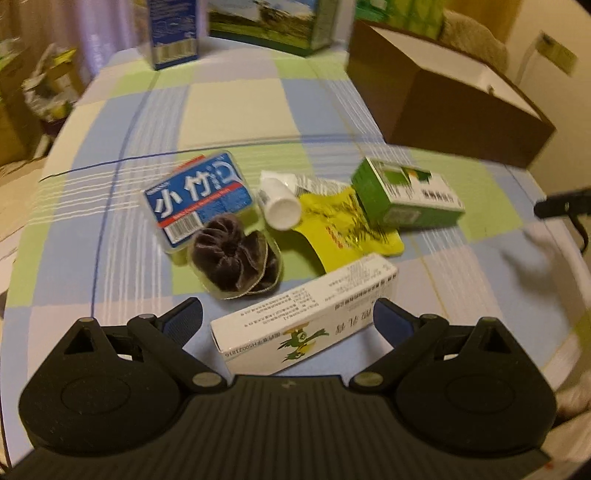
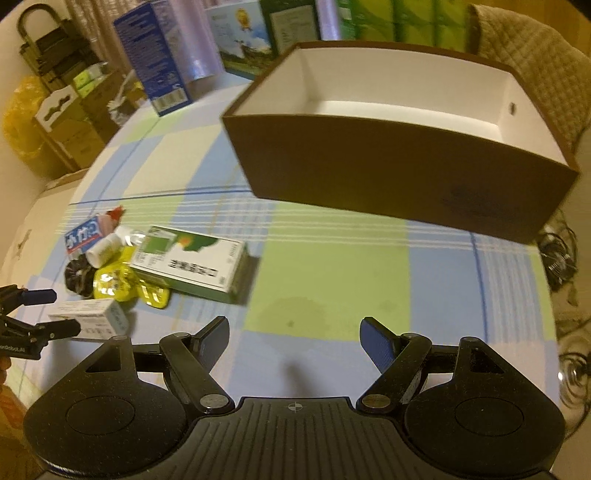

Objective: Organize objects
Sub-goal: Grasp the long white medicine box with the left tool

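A white medicine box (image 1: pixel 303 317) (image 2: pixel 88 317) lies on the checked cloth between the spread fingers of my left gripper (image 1: pixel 290 319) (image 2: pixel 48 312), which is open around it. Beyond it sit a dark scrunchie (image 1: pixel 232 258) (image 2: pixel 75 275), a blue flat pack (image 1: pixel 195 199) (image 2: pixel 83 236), a white bottle (image 1: pixel 279 205) (image 2: pixel 99 253), a yellow sachet (image 1: pixel 343 225) (image 2: pixel 118 284) and a green box (image 1: pixel 406 195) (image 2: pixel 192 262). A brown box (image 2: pixel 388 162) (image 1: pixel 443 99) with a white inside stands empty at the far right. My right gripper (image 2: pixel 295 339) hangs open over bare cloth in front of it.
A tall blue carton (image 1: pixel 173 33) (image 2: pixel 155 55) and a green landscape-printed box (image 1: pixel 269 22) (image 2: pixel 243 40) stand at the table's far edge. Cardboard boxes and a yellow bag (image 2: pixel 18 122) crowd the floor to the left. Cables (image 2: pixel 557 254) lie off the right edge.
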Action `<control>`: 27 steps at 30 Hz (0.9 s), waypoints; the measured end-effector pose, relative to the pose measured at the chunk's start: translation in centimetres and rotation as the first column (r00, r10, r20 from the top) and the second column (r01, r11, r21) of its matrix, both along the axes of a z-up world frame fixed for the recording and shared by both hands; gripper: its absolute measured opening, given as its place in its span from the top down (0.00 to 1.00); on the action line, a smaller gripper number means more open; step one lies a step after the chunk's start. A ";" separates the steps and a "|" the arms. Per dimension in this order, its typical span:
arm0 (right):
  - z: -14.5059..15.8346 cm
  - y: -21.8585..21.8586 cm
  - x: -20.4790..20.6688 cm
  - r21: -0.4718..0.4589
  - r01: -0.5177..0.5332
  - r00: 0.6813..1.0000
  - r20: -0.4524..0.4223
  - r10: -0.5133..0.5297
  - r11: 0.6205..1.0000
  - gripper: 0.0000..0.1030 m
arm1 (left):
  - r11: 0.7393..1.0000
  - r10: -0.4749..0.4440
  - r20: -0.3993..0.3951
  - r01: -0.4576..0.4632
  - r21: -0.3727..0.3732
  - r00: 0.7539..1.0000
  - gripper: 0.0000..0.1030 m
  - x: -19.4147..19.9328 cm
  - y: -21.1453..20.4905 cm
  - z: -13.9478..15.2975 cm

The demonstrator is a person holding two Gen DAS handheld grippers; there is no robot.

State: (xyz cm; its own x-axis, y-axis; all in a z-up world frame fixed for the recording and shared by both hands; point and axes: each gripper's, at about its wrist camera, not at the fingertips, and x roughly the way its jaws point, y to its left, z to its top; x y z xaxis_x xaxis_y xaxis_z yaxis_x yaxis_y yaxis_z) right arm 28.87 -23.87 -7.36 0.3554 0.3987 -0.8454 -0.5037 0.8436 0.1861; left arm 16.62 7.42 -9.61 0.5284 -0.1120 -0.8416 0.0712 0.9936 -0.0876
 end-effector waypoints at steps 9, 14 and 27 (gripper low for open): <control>-0.4 -2.1 -1.0 -0.026 0.083 0.996 -0.018 -0.084 0.996 0.27 | 0.990 -0.136 -0.032 0.135 -0.034 0.990 0.07 -1.8 -2.2 0.0; -0.6 -2.4 -1.6 -0.034 0.114 0.993 -0.028 -0.115 0.993 0.27 | 0.976 -0.211 -0.062 0.214 0.031 0.975 0.16 -2.5 -4.6 -0.1; -1.0 -4.1 -2.8 -0.047 0.192 0.980 -0.041 -0.194 0.980 0.27 | 0.913 -0.371 -0.083 0.379 0.153 0.925 0.44 1.1 -8.2 -0.7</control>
